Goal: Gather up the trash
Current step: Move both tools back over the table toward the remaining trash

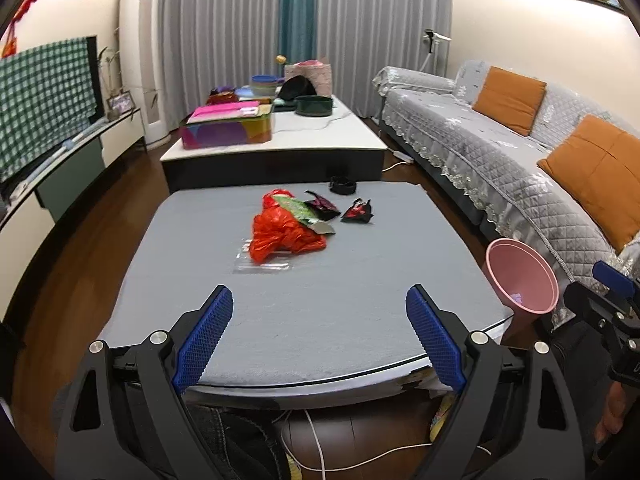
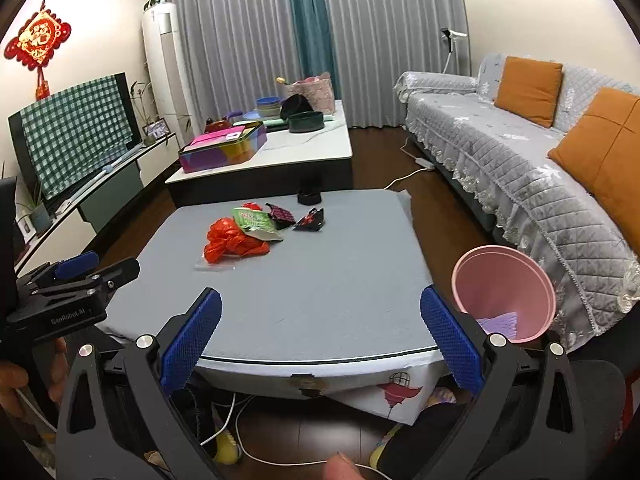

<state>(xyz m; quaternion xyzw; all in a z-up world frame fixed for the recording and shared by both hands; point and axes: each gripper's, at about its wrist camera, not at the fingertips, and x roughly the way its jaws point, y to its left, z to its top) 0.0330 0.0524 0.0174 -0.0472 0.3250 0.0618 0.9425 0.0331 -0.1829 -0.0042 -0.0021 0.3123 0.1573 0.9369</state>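
Note:
On the grey table [image 1: 320, 312] [image 2: 312, 300] lies a pile of trash: a crumpled red plastic bag [image 1: 286, 232] [image 2: 232, 242], a green wrapper [image 1: 302, 210] [image 2: 256, 222], two dark red-black wrappers [image 1: 358, 212] [image 2: 310, 220], a clear plastic sleeve [image 1: 262, 262] and a black ring-shaped item [image 1: 342, 185] [image 2: 309, 197] at the far edge. A pink bin [image 1: 522, 280] [image 2: 502, 294] stands beside the table's right edge. My left gripper [image 1: 320, 298] and my right gripper [image 2: 320, 300] are both open and empty, hovering at the table's near edge.
A grey sofa [image 1: 520, 148] with orange cushions runs along the right. A low white coffee table [image 1: 280, 136] with boxes and bowls stands beyond. A TV stand [image 1: 60, 160] is on the left. White cables lie on the floor under the table [image 2: 280, 456].

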